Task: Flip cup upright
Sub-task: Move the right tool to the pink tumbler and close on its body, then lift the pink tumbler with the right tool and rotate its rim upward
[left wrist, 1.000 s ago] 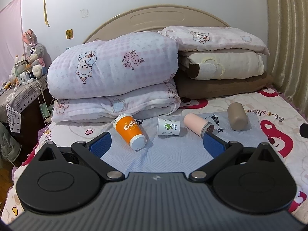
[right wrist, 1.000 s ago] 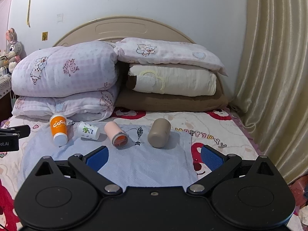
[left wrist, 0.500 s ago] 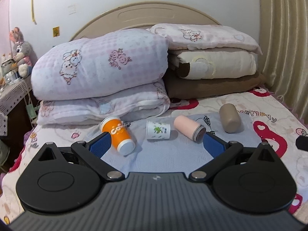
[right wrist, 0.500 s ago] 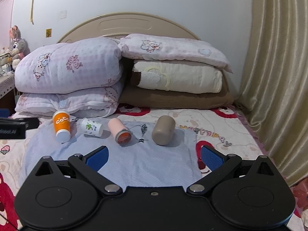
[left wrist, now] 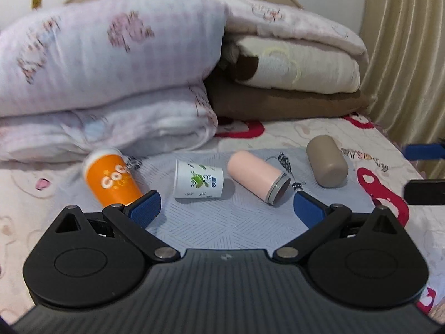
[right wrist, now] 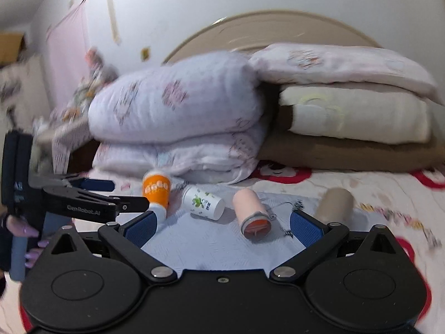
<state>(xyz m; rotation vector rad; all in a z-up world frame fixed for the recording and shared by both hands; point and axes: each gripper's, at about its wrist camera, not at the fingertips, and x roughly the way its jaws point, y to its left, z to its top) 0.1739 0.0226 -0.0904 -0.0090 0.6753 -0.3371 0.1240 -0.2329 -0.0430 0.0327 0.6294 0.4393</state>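
Several cups lie on their sides on a grey-blue mat [left wrist: 222, 222] on the bed: an orange cup [left wrist: 111, 181], a white paper cup with a green print [left wrist: 198, 182], a pink tumbler [left wrist: 257, 181] and a taupe cup [left wrist: 328, 164]. My left gripper [left wrist: 226, 208] is open and empty just short of the white cup. My right gripper [right wrist: 222, 226] is open and empty before the same row: orange cup [right wrist: 155, 192], white cup [right wrist: 204, 203], pink tumbler [right wrist: 251, 213], taupe cup [right wrist: 335, 204]. The left gripper also shows at the left of the right wrist view [right wrist: 111, 192].
Folded quilts [left wrist: 105, 83] and stacked pillows [left wrist: 294, 64] rise right behind the cups, against the headboard [right wrist: 278, 27]. A beige curtain [left wrist: 408, 55] hangs at the right. A cluttered bedside table [right wrist: 61, 128] stands at the left. The patterned bedsheet [left wrist: 375, 183] surrounds the mat.
Both grippers have moved forward and down toward the cups. The right view has swung left and now shows the left gripper close by. The cups have not moved.
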